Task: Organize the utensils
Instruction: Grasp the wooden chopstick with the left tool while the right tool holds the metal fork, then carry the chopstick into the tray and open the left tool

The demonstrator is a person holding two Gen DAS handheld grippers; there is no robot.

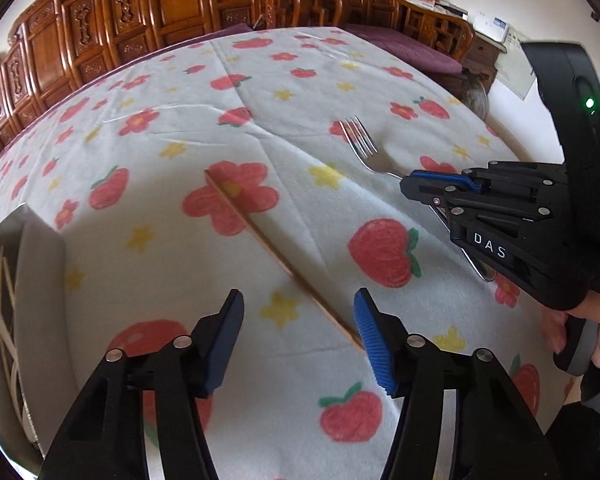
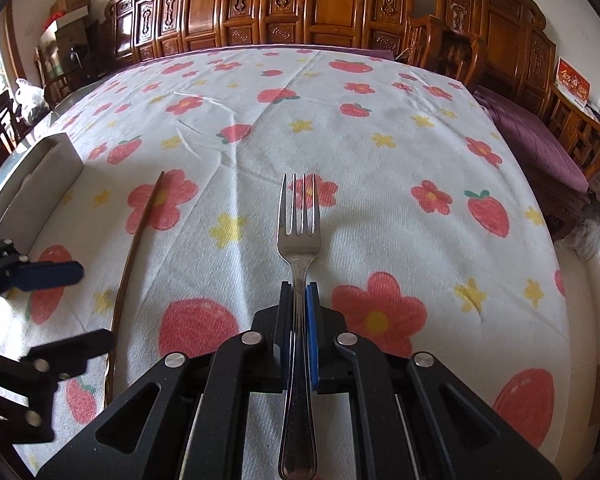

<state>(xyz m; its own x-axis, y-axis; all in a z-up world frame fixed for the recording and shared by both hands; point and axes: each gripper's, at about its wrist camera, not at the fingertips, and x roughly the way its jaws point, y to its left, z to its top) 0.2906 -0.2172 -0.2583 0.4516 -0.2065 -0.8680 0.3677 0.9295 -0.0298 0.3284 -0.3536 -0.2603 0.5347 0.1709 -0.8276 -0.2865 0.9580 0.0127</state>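
R tool (image 2: 299, 292) clamped on fork (image 2: 299, 236) neck; L tool (image 1: 298, 344) wide open, empty, chopstick (image 1: 276, 254) between its fingers.

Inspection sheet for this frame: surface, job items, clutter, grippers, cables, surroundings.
Surface: tablecloth with a fruit and flower print, creased.
Job's things: fork clamped by its handle; chopstick lying on the cloth; grey organizer tray at the left edge, pale sticks inside.
Clutter: nothing seen.
Grippers: right gripper shut on the fork; left gripper open over the chopstick's near end.
Cables: nothing seen.
Surroundings: carved wooden chairs, purple cushion.
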